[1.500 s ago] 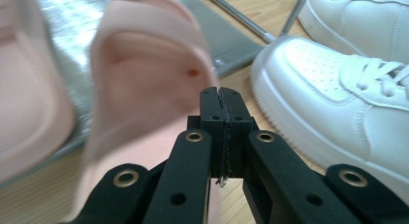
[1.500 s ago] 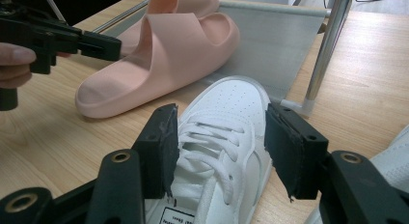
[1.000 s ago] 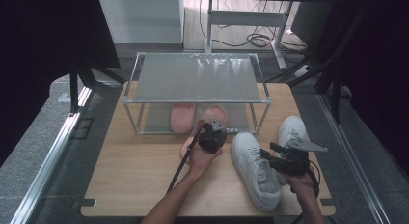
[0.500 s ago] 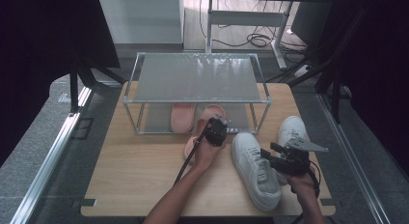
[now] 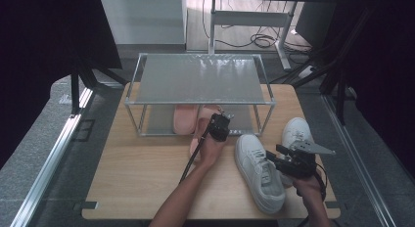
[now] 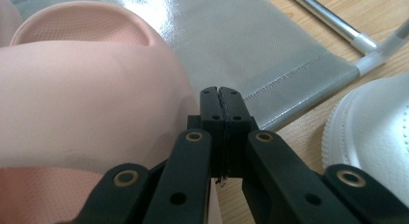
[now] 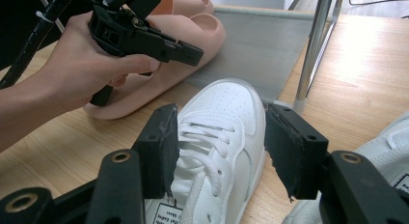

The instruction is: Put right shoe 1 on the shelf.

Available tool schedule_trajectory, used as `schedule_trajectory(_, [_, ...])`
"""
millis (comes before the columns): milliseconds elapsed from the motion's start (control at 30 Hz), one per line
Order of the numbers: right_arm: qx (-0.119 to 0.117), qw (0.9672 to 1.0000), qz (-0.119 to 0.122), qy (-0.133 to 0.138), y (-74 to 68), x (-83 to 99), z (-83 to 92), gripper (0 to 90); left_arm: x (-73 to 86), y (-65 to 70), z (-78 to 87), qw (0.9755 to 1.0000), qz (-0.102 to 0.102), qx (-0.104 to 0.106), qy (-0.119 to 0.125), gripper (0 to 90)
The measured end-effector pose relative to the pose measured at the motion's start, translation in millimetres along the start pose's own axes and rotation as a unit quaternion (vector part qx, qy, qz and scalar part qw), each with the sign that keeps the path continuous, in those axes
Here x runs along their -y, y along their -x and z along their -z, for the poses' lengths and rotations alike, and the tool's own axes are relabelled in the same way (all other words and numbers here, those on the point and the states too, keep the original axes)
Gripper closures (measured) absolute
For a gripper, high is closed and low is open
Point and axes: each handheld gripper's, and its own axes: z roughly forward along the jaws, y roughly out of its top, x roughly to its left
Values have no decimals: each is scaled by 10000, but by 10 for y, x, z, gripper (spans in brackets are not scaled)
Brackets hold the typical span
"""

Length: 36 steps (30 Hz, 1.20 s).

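left tool [image 5: 221, 123] clenched, empty — beside pink slipper [image 6: 82, 89] | right tool [image 7: 219, 151] released — over white sneaker [image 7: 217, 137]

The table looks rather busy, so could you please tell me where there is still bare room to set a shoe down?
The table is bare left of the left gripper, from the rack to the near edge. The rack's top shelf is also bare. It is crowded on the right: two white sneakers, the right gripper, and pink slippers on the lower shelf.

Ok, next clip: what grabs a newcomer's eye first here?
Probably the pink slipper half under the metal shoe rack, with the left gripper against it, jaws shut. Next, the white sneaker lying mid-table in front of the right gripper, whose jaws stand open.
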Motion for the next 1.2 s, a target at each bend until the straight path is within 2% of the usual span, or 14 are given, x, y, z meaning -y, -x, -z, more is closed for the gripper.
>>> schedule_trajectory(100, [-4, 10000, 8, -11, -5, 1, -6, 468, -6, 11, 29, 10000, -35, 34, 57, 897])
schedule_trajectory(200, [-2, 10000, 14, -21, -7, 3, -12, 468, -23, 22, 125, 9997, -57, 129, 181, 893])
schedule_trajectory(300, [-4, 10000, 22, -50, -8, 4, -17, 468, -23, 25, 248, 9985, -28, 403, 364, 885])
schedule_trajectory(333, [-2, 10000, 21, -45, -12, 5, -18, 468, -18, 23, 281, 9984, -64, 397, 403, 885])
schedule_trajectory(433, [-6, 10000, 28, -34, -19, 3, -16, 468, 26, -21, 406, 9971, -5, 573, 492, 885])
schedule_trajectory(600, [-8, 10000, 36, -41, -27, 1, -22, 468, 154, -138, 586, 9954, -4, 769, 580, 885])
schedule_trajectory(800, [-15, 10000, 42, -56, -32, -3, -30, 468, 311, -252, 768, 9911, 39, 1154, 662, 878])
schedule_trajectory(933, [-9, 10000, 47, -55, -31, -4, -32, 468, 412, -316, 876, 9897, 7, 1247, 707, 874])
schedule_trajectory(1000, [-6, 10000, 44, -46, -28, -5, -29, 468, 468, -359, 924, 9883, 53, 1330, 741, 874])
schedule_trajectory(1100, [3, 10000, 41, -44, -29, -4, -27, 468, 563, -409, 1002, 9884, 15, 1327, 739, 874])
schedule_trajectory(1200, [5, 10000, 42, -40, -32, -7, -22, 468, 661, -465, 1077, 9868, -6, 1419, 779, 876])
